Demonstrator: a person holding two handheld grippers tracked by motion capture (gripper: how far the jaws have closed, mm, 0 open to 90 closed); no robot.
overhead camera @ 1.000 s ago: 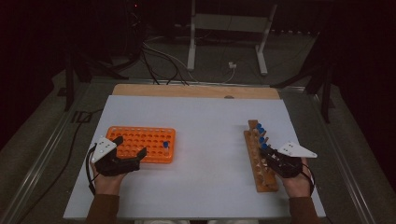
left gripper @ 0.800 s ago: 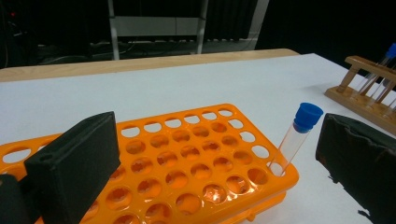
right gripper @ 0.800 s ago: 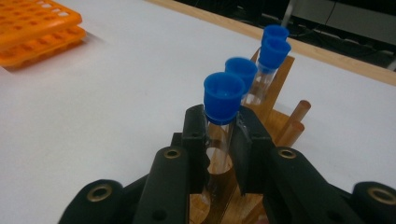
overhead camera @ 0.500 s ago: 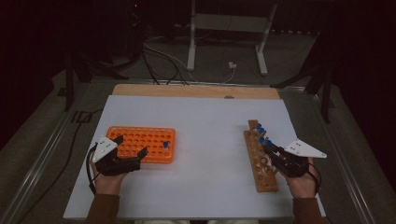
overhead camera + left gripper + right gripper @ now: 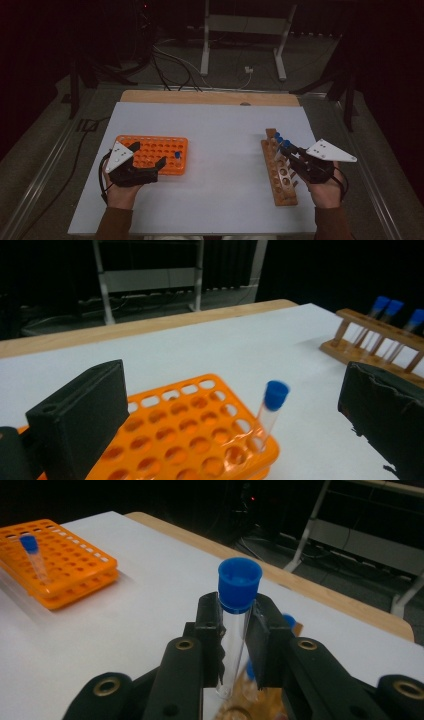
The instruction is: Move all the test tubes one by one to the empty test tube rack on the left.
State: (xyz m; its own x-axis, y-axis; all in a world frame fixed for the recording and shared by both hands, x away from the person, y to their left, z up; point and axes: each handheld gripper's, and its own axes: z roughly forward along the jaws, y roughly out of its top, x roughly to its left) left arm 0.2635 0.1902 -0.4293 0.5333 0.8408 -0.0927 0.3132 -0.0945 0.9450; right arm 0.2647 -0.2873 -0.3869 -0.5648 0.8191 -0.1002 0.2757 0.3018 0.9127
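Note:
My right gripper [image 5: 234, 630] is shut on a clear test tube with a blue cap [image 5: 239, 587], held upright above the wooden rack [image 5: 280, 172] at the right of the table. Two more blue-capped tubes [image 5: 386, 305] stand at the rack's far end. In the high view my right gripper [image 5: 290, 150] hovers over the rack's middle. My left gripper [image 5: 149, 155] stands open by the near edge of the orange rack [image 5: 150, 150]. One blue-capped tube [image 5: 270, 410] leans in a corner hole of the orange rack [image 5: 200, 440], between my left gripper's spread jaws and beyond their tips.
A white sheet [image 5: 220, 145] covers the table, with a wooden edge [image 5: 210, 97] along the far side. Beyond it stand a white metal stand [image 5: 240, 30] and cables on a dark floor. Metal rails run along both sides of the table.
My right gripper has risen from the wooden rack, lifting the blue-capped tube out of its hole. My left hand has shifted slightly up beside the orange rack.

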